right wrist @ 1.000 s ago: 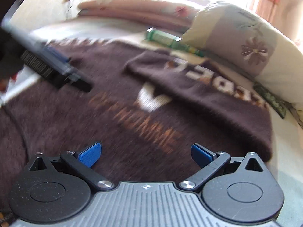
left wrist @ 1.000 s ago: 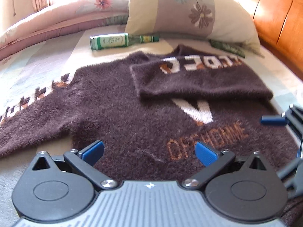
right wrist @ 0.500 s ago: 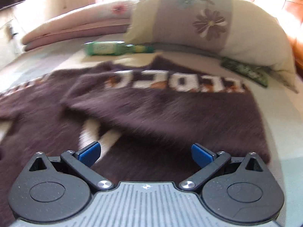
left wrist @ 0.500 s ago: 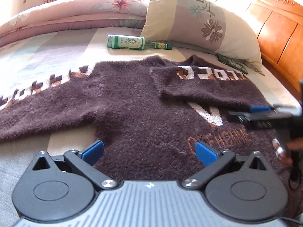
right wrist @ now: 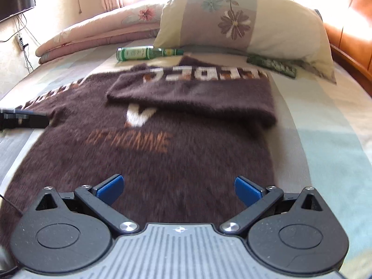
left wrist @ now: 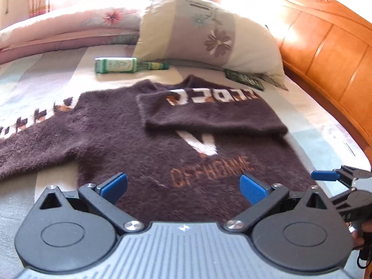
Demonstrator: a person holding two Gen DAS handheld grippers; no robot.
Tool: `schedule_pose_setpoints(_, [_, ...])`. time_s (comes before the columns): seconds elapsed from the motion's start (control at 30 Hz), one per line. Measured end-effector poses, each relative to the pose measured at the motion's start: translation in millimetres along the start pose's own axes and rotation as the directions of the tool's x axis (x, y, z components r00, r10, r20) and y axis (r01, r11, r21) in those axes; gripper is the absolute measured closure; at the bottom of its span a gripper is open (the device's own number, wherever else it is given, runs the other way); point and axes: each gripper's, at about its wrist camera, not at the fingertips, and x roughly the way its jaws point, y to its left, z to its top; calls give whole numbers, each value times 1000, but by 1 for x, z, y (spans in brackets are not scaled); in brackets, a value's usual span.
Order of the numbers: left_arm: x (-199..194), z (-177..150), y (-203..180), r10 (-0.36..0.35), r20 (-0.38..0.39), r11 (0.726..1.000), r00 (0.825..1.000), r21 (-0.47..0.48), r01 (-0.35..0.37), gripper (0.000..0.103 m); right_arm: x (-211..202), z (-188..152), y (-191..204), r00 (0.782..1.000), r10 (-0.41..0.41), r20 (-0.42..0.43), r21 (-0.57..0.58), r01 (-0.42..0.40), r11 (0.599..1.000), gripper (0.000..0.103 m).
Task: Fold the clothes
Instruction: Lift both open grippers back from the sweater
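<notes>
A fuzzy dark brown sweater (left wrist: 130, 148) (right wrist: 162, 158) with orange and white lettering lies flat on the bed. Its right sleeve (left wrist: 209, 114) (right wrist: 197, 93) is folded across the chest; the left sleeve (left wrist: 34, 134) stretches out to the left. My left gripper (left wrist: 183, 186) hovers open over the sweater's lower hem, empty. My right gripper (right wrist: 177, 188) is open and empty above the hem too. In the left wrist view the right gripper's blue fingertip (left wrist: 324, 175) shows at the sweater's right edge. The left gripper's dark finger (right wrist: 23, 118) appears at the left edge of the right wrist view.
A green glass bottle (left wrist: 125, 65) (right wrist: 144, 53) lies beyond the collar. A floral pillow (left wrist: 209, 30) (right wrist: 244, 21) and a folded pink quilt (left wrist: 69, 28) sit behind it. A green packet (left wrist: 245, 79) lies under the pillow. A wooden headboard (left wrist: 325, 53) runs along the right.
Both grippers pulled back toward the sweater's hem. The right gripper left the folded sleeve area and now sits at the lower right edge. The sweater lies unchanged.
</notes>
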Motion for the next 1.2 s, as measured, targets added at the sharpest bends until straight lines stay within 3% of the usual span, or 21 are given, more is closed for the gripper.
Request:
schedule_pose_setpoints(0.33, [36,-64,-7,-79,-175,994,981,-85,65,1,-15,-51,13,995,55,-77,10,-54,998,0])
schedule_pose_setpoints(0.5, [18,-84,-11,-50,-168,999,985,-15,49,1,-16,-63,17,995,25,-95,-3,-26,1000,0])
schedule_pose_setpoints(0.63, [1,-82,1,-59,-147,997,987,-56,51,1,-13,-71,18,994,7,-106,-9,-8,1000,0])
schedule_pose_setpoints(0.83, [-23,-57,40,-30,-43,984,999,-175,22,1,-9,-75,28,993,-47,-107,-52,41,998,0])
schedule_pose_setpoints(0.97, [-30,-42,54,-28,20,980,999,-195,31,1,-9,-73,30,991,-63,-115,-57,56,997,0])
schedule_pose_setpoints(1.2, [-28,-31,83,-11,42,971,999,-240,21,1,-11,-65,35,989,-70,-131,-53,63,997,0])
